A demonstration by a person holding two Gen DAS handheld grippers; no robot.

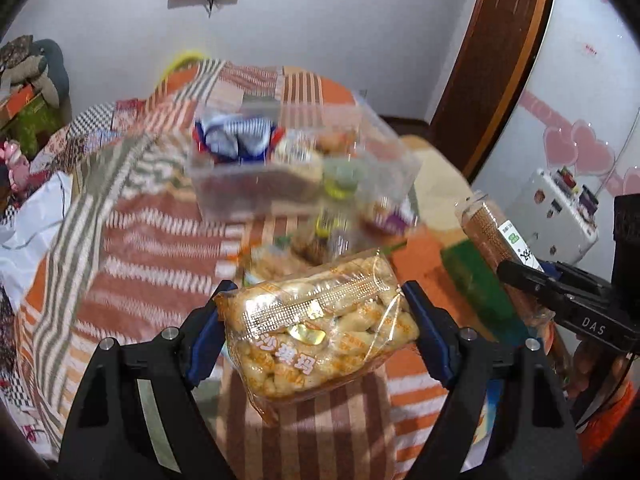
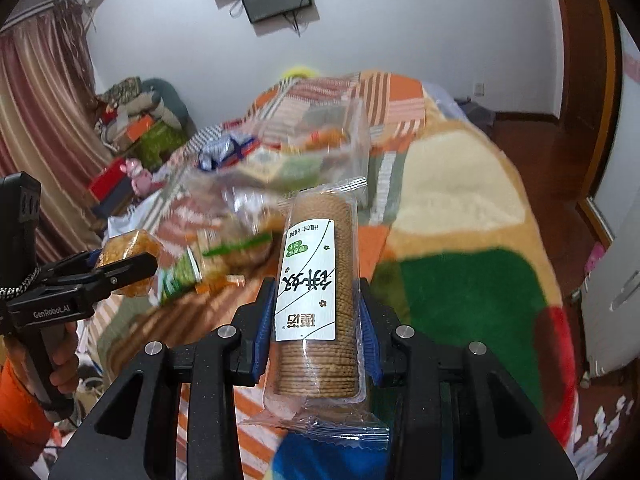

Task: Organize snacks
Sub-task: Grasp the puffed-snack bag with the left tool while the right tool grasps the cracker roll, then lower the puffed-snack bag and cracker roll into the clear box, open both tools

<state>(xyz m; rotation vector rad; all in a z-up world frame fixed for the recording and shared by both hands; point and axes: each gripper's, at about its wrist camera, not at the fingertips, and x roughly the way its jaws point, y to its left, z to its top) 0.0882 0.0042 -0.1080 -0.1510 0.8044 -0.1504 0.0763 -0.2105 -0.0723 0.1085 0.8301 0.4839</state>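
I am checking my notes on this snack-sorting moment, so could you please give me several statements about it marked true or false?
1. The left hand-held gripper grips a bag of puffed snacks. True.
2. The right hand-held gripper is empty. False: it is shut on a sleeve of round biscuits.
3. A clear plastic container holding snacks sits on the blanket. True.
4. The biscuit label is red. False: it is white.
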